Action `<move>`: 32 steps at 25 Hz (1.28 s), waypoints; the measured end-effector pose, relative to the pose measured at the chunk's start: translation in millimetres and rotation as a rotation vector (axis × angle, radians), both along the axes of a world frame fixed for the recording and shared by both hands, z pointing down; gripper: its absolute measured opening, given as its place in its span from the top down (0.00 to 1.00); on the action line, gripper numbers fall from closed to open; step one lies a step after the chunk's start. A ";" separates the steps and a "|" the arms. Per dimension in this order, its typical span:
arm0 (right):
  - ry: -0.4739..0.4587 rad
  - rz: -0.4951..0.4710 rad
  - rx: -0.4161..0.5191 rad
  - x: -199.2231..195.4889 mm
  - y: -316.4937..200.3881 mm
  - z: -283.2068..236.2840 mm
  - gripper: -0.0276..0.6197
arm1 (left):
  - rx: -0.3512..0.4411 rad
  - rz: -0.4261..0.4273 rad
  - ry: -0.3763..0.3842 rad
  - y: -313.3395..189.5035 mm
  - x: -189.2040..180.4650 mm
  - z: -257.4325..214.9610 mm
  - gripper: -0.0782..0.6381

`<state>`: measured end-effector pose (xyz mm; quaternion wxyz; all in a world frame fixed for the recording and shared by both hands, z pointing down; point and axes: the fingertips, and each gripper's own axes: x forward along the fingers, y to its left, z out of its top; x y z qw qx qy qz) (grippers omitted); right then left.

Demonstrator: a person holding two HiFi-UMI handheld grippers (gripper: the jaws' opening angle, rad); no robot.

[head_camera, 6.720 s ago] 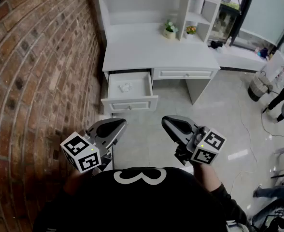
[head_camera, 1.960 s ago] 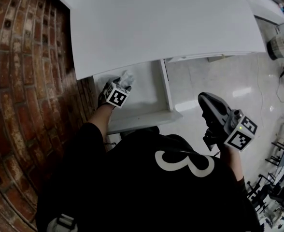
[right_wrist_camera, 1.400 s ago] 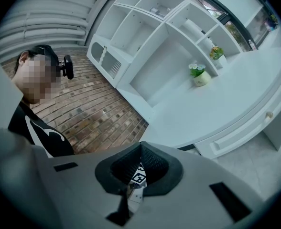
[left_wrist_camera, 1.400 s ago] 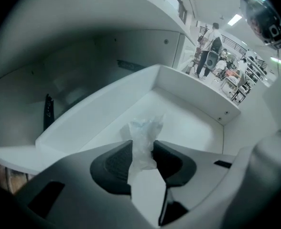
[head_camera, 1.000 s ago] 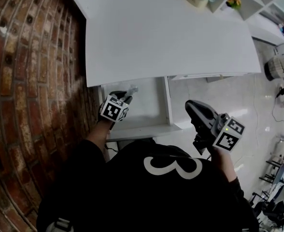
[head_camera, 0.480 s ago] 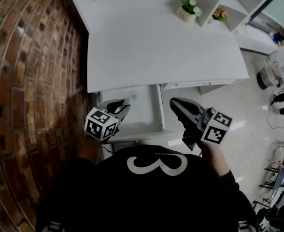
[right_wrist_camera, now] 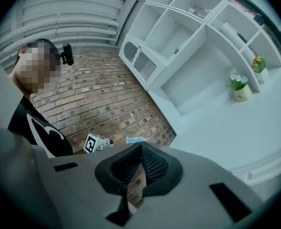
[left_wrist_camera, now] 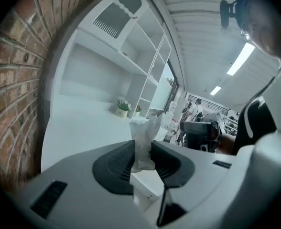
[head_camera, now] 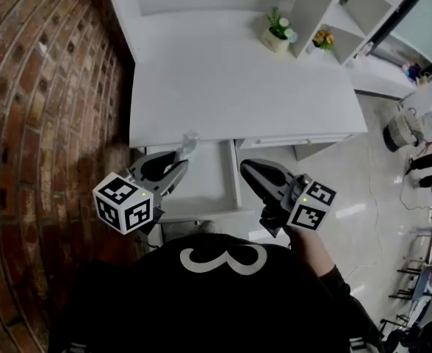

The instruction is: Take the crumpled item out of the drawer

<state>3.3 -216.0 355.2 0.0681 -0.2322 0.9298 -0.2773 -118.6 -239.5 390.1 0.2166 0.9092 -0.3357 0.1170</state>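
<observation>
My left gripper [head_camera: 179,159] is shut on the crumpled white item [head_camera: 189,143], a small wad of paper or plastic that sticks up past its tips. It hangs above the left side of the open white drawer [head_camera: 205,186], just under the desk top's front edge. In the left gripper view the crumpled item [left_wrist_camera: 143,142] is pinched between the two dark pads of my left gripper [left_wrist_camera: 142,159]. My right gripper [head_camera: 251,173] hovers to the right of the drawer, over the floor; in its own view my right gripper [right_wrist_camera: 140,152] has its tips together with nothing between them.
The white desk top [head_camera: 231,79] spreads above the drawer, with a small potted plant [head_camera: 278,34] at its back and white shelving [head_camera: 333,13] to the right. A brick wall [head_camera: 47,101] runs close along the left. Light tiled floor [head_camera: 333,197] lies to the right.
My left gripper has drawn back and up out of the drawer with the crumpled item in its jaws. The right gripper has shifted left, nearer the drawer.
</observation>
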 end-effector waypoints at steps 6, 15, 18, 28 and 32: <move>-0.010 -0.007 0.052 -2.9 4.4 -8.6 0.94 | 0.052 0.004 0.061 7.5 11.0 -38.3 0.74; -0.005 0.023 0.070 7.5 8.4 -16.8 0.94 | 0.077 0.035 0.080 15.3 25.2 -52.9 0.74; 0.002 0.033 0.066 12.8 8.9 -14.6 0.94 | 0.073 0.056 0.073 14.7 31.7 -48.6 0.74; 0.022 0.038 0.061 22.0 16.7 -11.4 0.94 | 0.052 0.113 0.065 22.2 48.6 -43.1 0.73; 0.029 0.035 0.064 21.0 17.1 -14.2 0.94 | 0.058 0.115 0.055 22.6 48.4 -46.6 0.73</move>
